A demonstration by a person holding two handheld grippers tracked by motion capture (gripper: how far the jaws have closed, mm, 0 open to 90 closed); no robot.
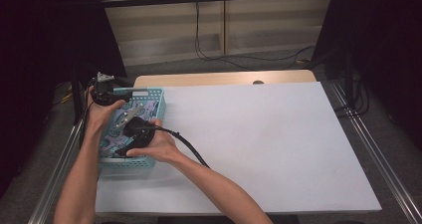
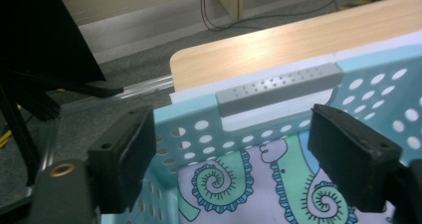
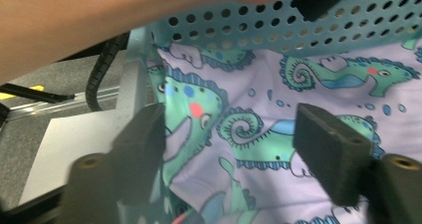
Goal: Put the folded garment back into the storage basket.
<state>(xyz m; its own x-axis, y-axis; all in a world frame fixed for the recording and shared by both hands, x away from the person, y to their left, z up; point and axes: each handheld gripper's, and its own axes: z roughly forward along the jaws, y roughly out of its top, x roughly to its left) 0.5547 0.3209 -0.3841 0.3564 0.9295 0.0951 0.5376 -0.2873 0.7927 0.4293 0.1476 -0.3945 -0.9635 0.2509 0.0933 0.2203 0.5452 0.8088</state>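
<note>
A light blue perforated basket (image 1: 149,92) stands at the table's left edge, and a lilac cloth with green seahorses (image 1: 112,134) lies in it. My left gripper (image 1: 103,91) hovers at the basket's far left corner. Its jaws are open around the basket rim (image 2: 378,79) and the grey handle bar (image 2: 278,87), with the cloth (image 2: 259,184) below. My right gripper (image 1: 135,132) is low over the basket's middle, open above the cloth (image 3: 328,79) and touching nothing I can see. The basket wall (image 3: 259,25) rises behind it.
A white sheet (image 1: 259,134) covers the table right of the basket. A strip of the wooden tabletop (image 1: 224,78) shows at the back. An aluminium rail (image 1: 59,169) runs along the left side. The right gripper's black cable (image 1: 189,147) trails over the sheet. A forearm (image 3: 99,20) crosses above the basket.
</note>
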